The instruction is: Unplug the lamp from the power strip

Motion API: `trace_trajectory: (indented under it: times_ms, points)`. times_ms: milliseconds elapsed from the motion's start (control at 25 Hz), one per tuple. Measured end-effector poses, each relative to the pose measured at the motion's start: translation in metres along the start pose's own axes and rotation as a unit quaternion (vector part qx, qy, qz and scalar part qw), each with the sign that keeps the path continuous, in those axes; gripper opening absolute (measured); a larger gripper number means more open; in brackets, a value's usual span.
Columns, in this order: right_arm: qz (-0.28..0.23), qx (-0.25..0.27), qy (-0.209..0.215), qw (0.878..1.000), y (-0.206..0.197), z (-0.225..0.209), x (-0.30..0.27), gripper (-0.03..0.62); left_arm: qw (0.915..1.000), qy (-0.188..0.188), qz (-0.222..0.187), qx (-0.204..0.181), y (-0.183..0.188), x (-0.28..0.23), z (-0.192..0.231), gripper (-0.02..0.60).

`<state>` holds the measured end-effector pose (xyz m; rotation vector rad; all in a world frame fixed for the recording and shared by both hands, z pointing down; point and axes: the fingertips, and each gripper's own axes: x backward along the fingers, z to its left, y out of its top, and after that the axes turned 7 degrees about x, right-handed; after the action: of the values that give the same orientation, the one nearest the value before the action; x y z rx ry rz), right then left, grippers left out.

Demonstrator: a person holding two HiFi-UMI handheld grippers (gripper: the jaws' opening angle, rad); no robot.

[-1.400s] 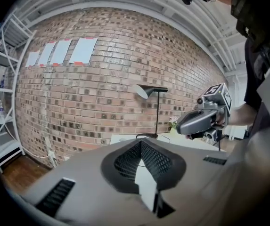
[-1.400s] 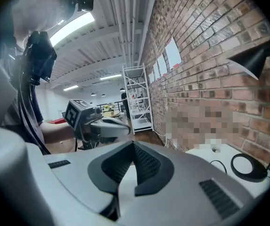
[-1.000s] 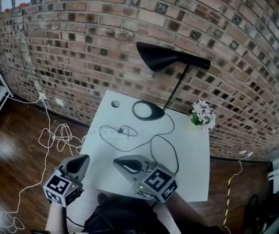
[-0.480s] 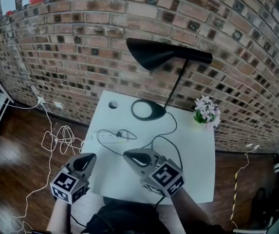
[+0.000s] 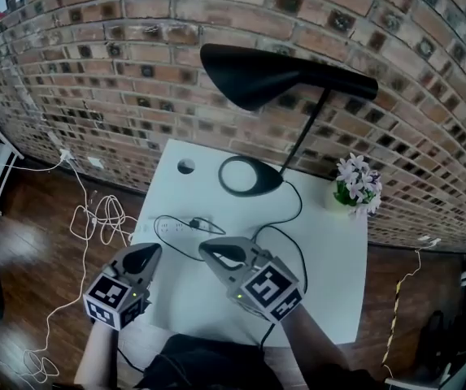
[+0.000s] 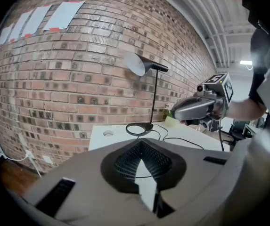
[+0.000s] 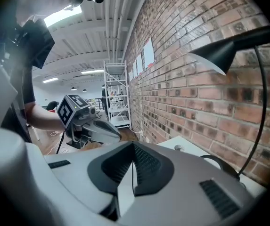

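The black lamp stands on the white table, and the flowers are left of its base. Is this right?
Not quite: the head view shows the flowers right of the lamp's base. The black lamp does stand on the white table.

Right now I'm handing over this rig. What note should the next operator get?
Left hand-held gripper: jaws shut, empty, at the table's front left edge.
Right hand-held gripper: jaws shut, empty, just short of the power strip.
The strip lies on the white table, left of centre. The lamp stands at the back by the brick wall, and its cord runs to the plug.
Done: nothing; the plug appears seated in the strip.
Left: open a gripper, grasp the plug, pull it out.
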<state>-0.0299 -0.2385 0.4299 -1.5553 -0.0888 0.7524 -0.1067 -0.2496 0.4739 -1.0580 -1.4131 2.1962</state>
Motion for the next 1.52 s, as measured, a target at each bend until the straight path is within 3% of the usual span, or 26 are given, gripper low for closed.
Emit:
trace_trajectory:
  times_ms: [240,440,480,520,560,960,1240,1520]
  points:
    - [-0.007,-0.002,-0.030,1.000,-0.008,-0.033,0.001,0.011,0.9995,0.005,0.025,-0.017,-0.006,-0.022,0.009,-0.005]
    - [0.024,0.010,-0.056,0.998,-0.032,-0.070,0.012,0.014,0.9987,-0.010,0.044,-0.024,-0.014,-0.046,0.006,-0.005]
    - [0.031,0.009,-0.054,0.998,-0.039,-0.076,0.011,0.049,0.9984,-0.012,0.049,-0.025,-0.017,-0.051,0.006,-0.005]
    - [0.038,0.008,-0.050,0.998,-0.045,-0.081,0.010,0.122,0.9982,-0.013,0.054,-0.024,-0.020,-0.055,0.006,-0.005]
    - [0.046,0.009,-0.044,0.998,-0.050,-0.086,0.007,0.150,0.9979,-0.014,0.058,-0.024,-0.022,-0.058,0.007,-0.005]
    - [0.106,0.033,0.019,0.994,-0.099,-0.110,-0.043,0.150,0.9959,-0.007,0.088,-0.017,-0.045,-0.081,0.021,-0.005]
    - [0.140,0.064,0.103,0.983,-0.129,-0.079,-0.082,0.150,0.9941,-0.004,0.108,-0.009,-0.062,-0.095,0.029,-0.005]
    - [0.153,0.098,0.143,0.973,-0.136,-0.056,-0.107,0.150,0.9928,-0.006,0.119,0.003,-0.076,-0.106,0.034,-0.005]
